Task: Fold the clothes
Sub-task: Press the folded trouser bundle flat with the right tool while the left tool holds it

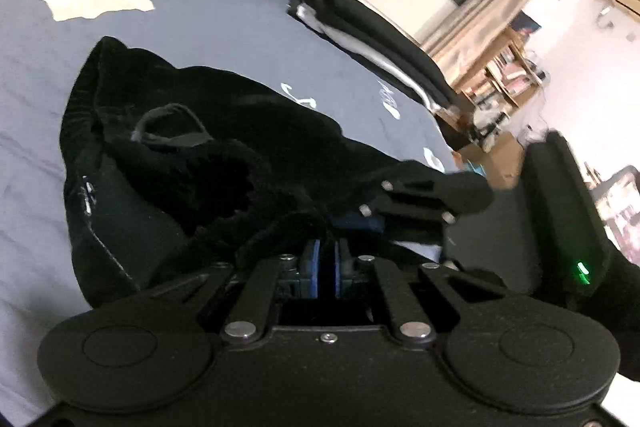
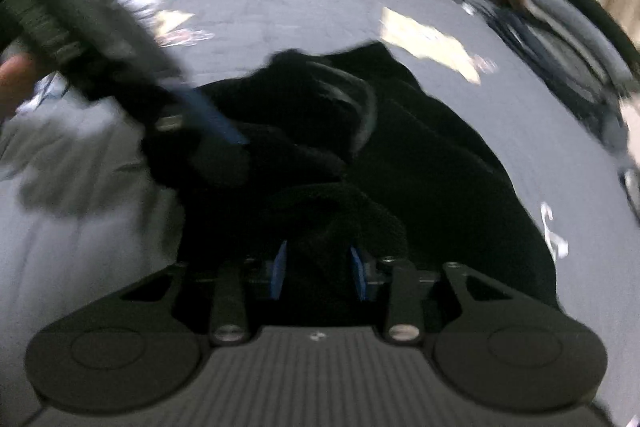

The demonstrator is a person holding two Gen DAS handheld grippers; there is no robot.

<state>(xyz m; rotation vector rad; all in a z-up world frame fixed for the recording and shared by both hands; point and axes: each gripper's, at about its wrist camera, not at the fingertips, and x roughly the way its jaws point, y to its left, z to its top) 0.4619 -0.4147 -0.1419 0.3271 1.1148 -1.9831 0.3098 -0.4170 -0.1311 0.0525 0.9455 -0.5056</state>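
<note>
Left wrist view, bed (image 1: 200, 39): grey sheet under crumpled black garment (image 1: 168, 155).
Left gripper (image 1: 327, 267): low, pads nearly together, pinching garment's edge.
Right gripper (image 2: 320, 267): level, pads apart, black cloth bunched between them.

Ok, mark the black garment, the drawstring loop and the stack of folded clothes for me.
black garment (image 1: 132, 211), left wrist view, on the flat fabric near its stitched seam.
drawstring loop (image 1: 172, 109), left wrist view, on the top of the grey loop.
stack of folded clothes (image 1: 372, 35), left wrist view, on the top dark layer.
</note>
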